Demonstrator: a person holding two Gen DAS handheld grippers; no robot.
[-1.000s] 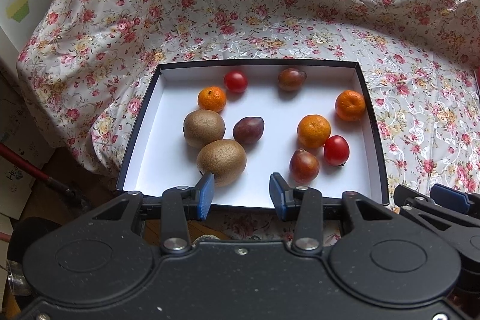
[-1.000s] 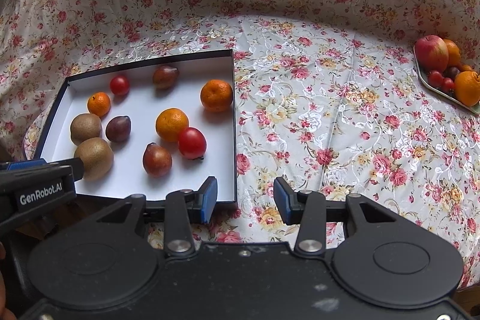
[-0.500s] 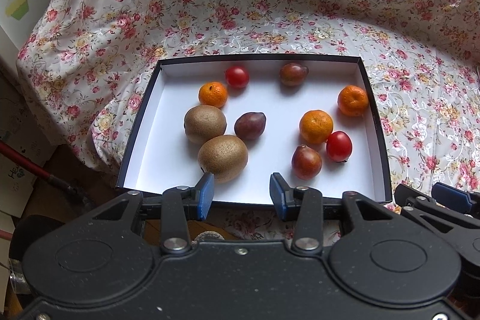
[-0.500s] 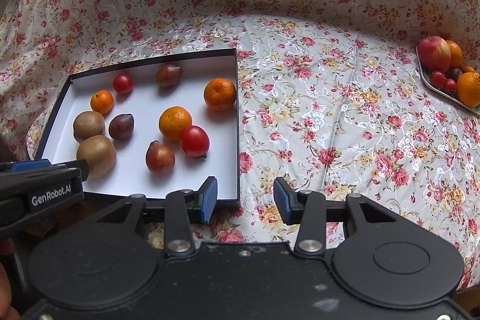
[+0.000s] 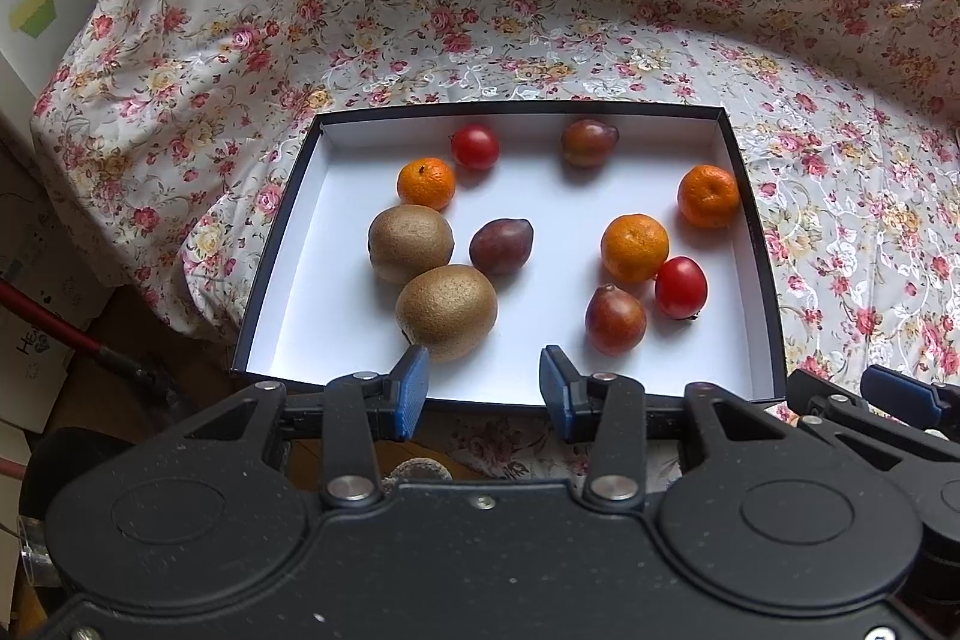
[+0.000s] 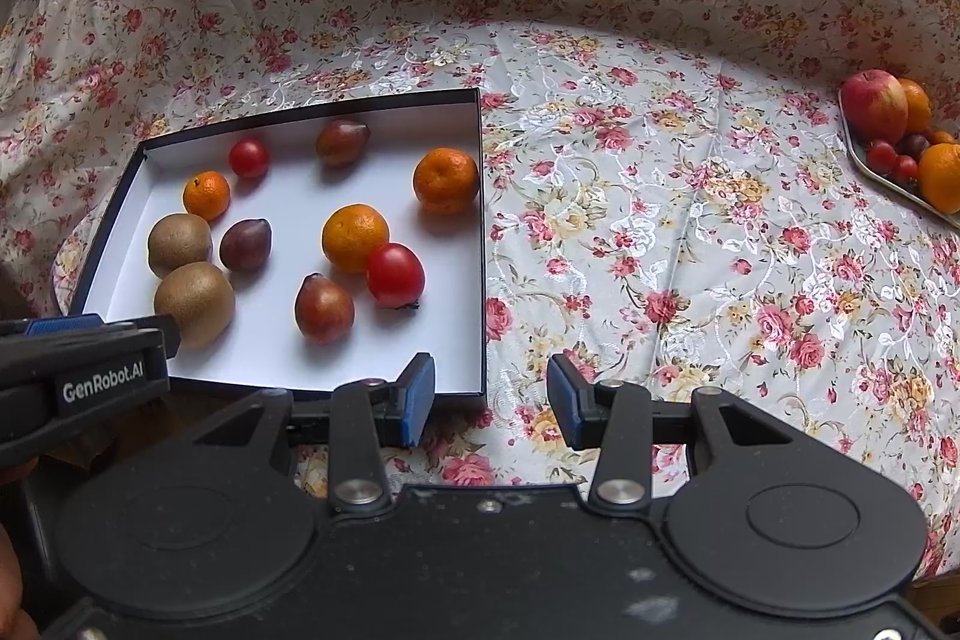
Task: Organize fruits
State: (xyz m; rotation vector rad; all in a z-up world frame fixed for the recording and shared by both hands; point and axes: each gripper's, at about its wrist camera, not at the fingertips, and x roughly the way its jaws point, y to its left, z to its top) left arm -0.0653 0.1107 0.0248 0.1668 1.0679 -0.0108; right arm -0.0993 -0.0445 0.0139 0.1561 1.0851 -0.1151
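Observation:
A black-rimmed white box (image 5: pixel 753 232) (image 6: pixel 482 232) holds two kiwis (image 5: pixel 447 311), three tangerines (image 5: pixel 635 247), two red tomatoes (image 5: pixel 680 287) and three dark plums (image 5: pixel 501 245). My left gripper (image 5: pixel 483 388) is open and empty, over the box's near edge, just in front of the nearer kiwi. My right gripper (image 6: pixel 491 400) is open and empty at the box's near right corner. A tray (image 6: pixel 864 163) at the far right holds an apple (image 6: pixel 874 105), tangerines, small tomatoes and a plum.
A floral cloth (image 6: pixel 660 220) covers the table and rises behind it. The table's left edge drops to the floor (image 5: pixel 120 340), where cardboard boxes stand. The right gripper shows in the left wrist view (image 5: pixel 888 400).
Both grippers have moved slightly forward and toward the box. The jaws stay open. The fruits have not moved.

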